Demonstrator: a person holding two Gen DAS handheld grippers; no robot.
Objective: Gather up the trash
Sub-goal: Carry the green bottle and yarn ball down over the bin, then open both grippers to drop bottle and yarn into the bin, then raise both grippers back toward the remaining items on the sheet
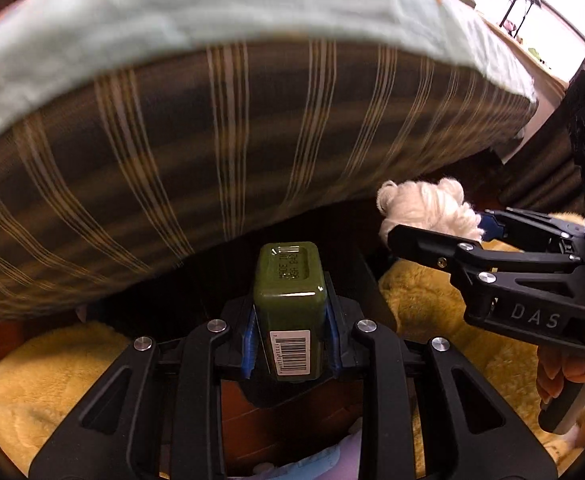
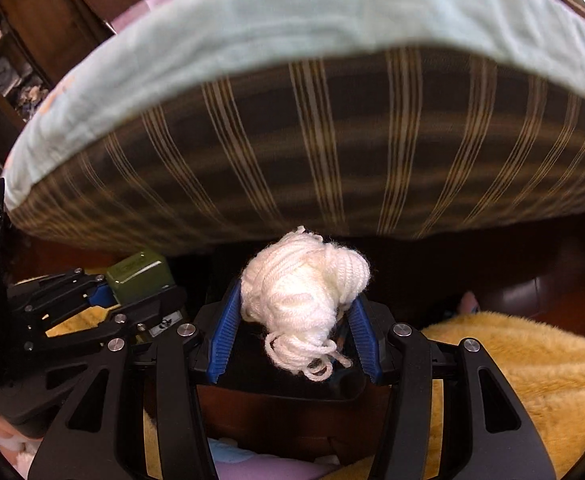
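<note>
Two grippers are loaded, one piece of trash each. The left gripper [image 1: 292, 316] pinches a small green bottle [image 1: 290, 304] between its blue pads, which press on the bottle's two flanks; the bottle's base points forward beyond the fingers and a barcode label [image 1: 291, 350] faces the camera. The right gripper [image 2: 296, 320] grips a ball of white yarn [image 2: 304, 284], its blue-padded fingers [image 2: 226, 332] pressed into the sides of the bundle (a few loose loops dangle below, between the fingers). In the left wrist view the right gripper [image 1: 438, 224] sits to the right of the left fingers, with the yarn [image 1: 424, 204] at its tip and part of a hand [image 1: 568, 376] on its handle. Ahead of both sets of fingers rises a mattress [image 2: 332, 152] with a dark striped side, covered by a pale blue sheet [image 2: 292, 20]. Below the fingers on either side lies a fluffy yellow blanket [image 2: 532, 368], with dark wood between.
</note>
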